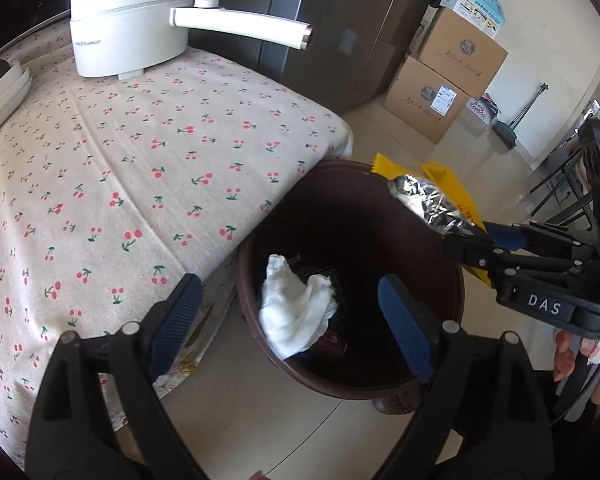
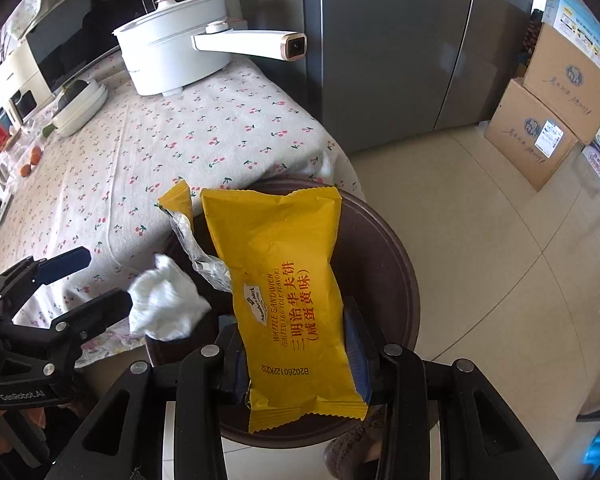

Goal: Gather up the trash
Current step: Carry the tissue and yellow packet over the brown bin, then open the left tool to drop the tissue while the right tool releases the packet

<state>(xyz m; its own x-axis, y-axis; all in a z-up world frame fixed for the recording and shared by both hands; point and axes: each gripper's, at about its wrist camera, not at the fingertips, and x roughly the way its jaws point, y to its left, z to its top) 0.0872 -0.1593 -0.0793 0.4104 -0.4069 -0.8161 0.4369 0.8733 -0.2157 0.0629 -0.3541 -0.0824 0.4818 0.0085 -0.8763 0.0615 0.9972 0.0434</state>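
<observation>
A dark brown trash bin (image 1: pixel 456 280) stands on the floor beside the table; it also shows in the right wrist view (image 2: pixel 384 248). A crumpled white tissue (image 1: pixel 296 308) lies inside it, also visible in the right wrist view (image 2: pixel 164 304). My left gripper (image 1: pixel 292 320) is open and empty above the bin. My right gripper (image 2: pixel 296 356) is shut on a yellow waffle sandwich wrapper (image 2: pixel 284 280) with a torn silver end, held above the bin's right side. The wrapper (image 1: pixel 436 200) and the right gripper (image 1: pixel 480 240) also show in the left wrist view.
The table with a cherry-print cloth (image 1: pixel 140 168) holds a white electric pot (image 1: pixel 128 28) with a long handle and a white dish (image 1: pixel 0 96). A grey fridge (image 2: pixel 400 48) and stacked cardboard boxes (image 1: pixel 444 84) stand behind on the tiled floor.
</observation>
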